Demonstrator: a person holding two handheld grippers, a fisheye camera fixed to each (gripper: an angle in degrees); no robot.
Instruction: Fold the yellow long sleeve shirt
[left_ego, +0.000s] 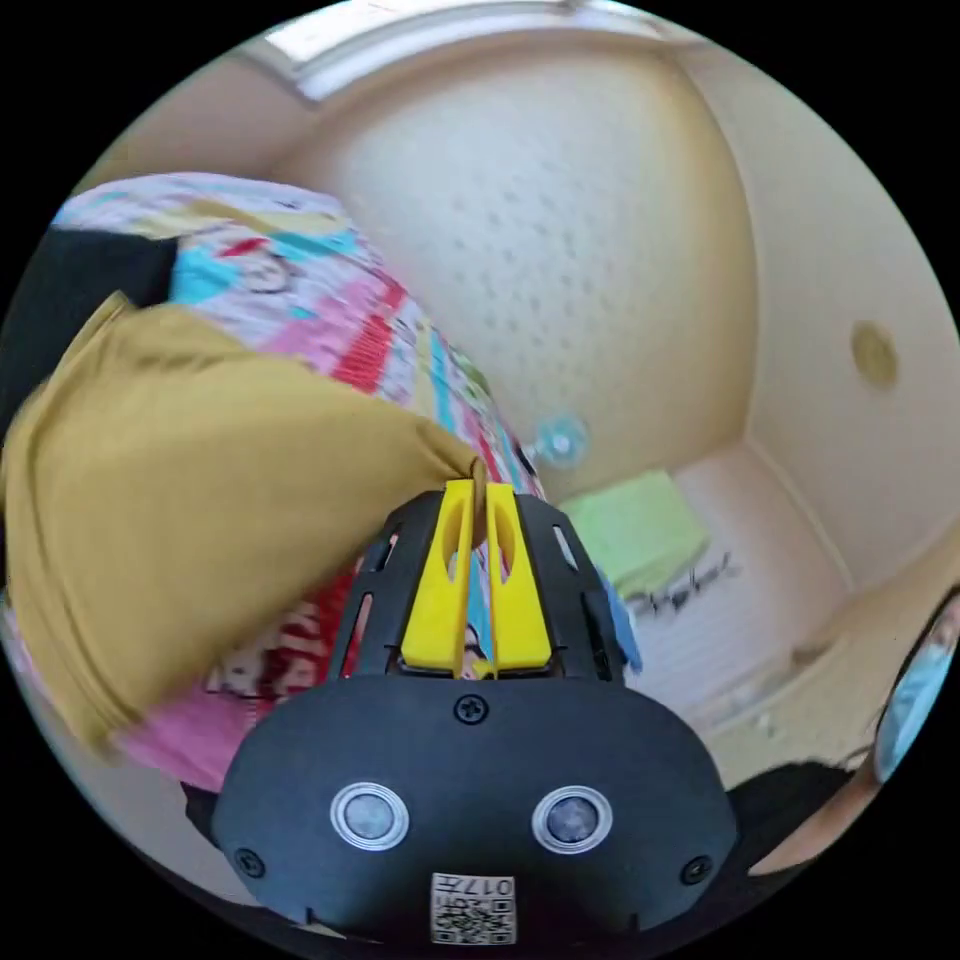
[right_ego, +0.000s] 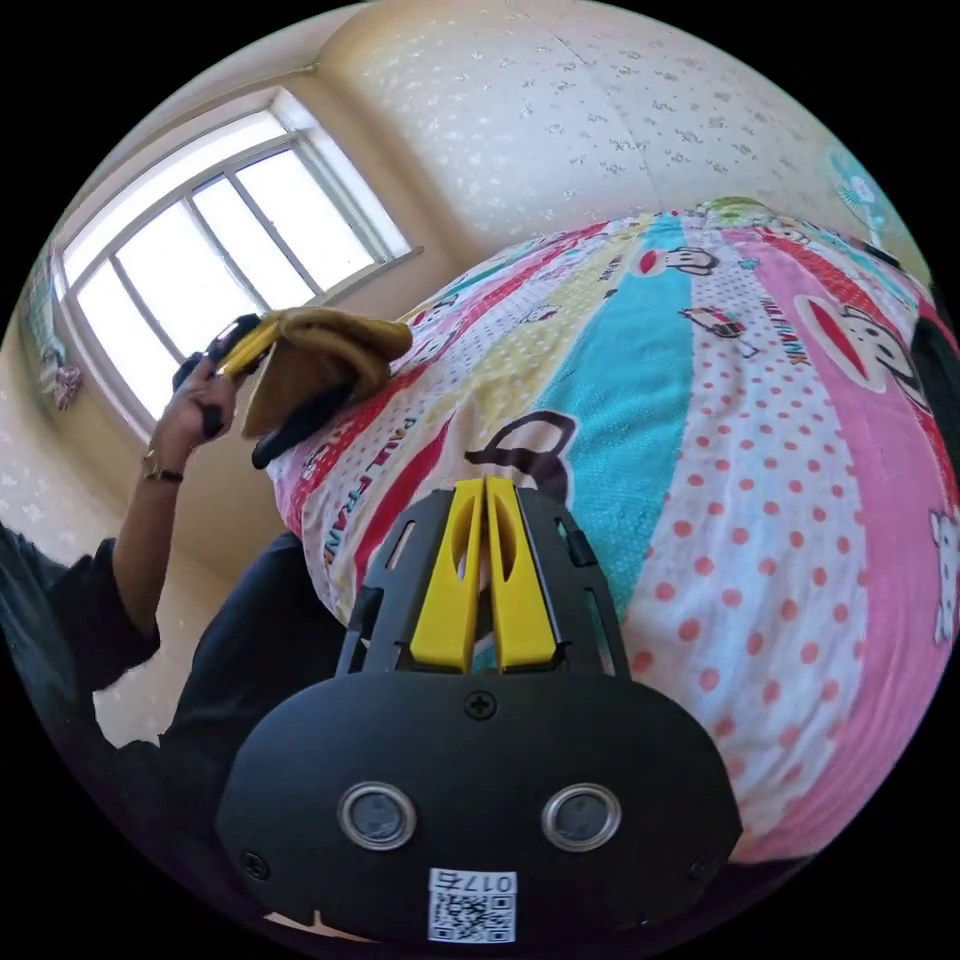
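- Pinching a bunched edge of the shirt (left_ego: 190, 500) between both yellow jaws, the left gripper (left_ego: 478, 492) holds the mustard cloth up over the bed (left_ego: 330, 300); the jaws sit nearly together with only the fabric between them.
- Seen from the right gripper view, that left gripper (right_ego: 240, 350) is up beside the bed's edge in a hand (right_ego: 190, 405), with the shirt (right_ego: 315, 355) draped from it in soft folds and its lower part against the cover.
- The right gripper (right_ego: 485, 485) has its jaws pressed together with nothing between them, poised just above the bed (right_ego: 760, 450).
- The cover is cotton-like, in pink, turquoise, yellow and red stripes with dots and cartoon prints.
- A dark sleeve (right_ego: 85, 610) covers the forearm below the hand.
- Beyond the bed, a folded green cloth (left_ego: 640, 530) lies on pale flooring.
- A small blue fan (left_ego: 560, 440) stands past the bed.
- Farthest, a bright window (right_ego: 215, 240) sits behind the hand, in a speckled cream wall.
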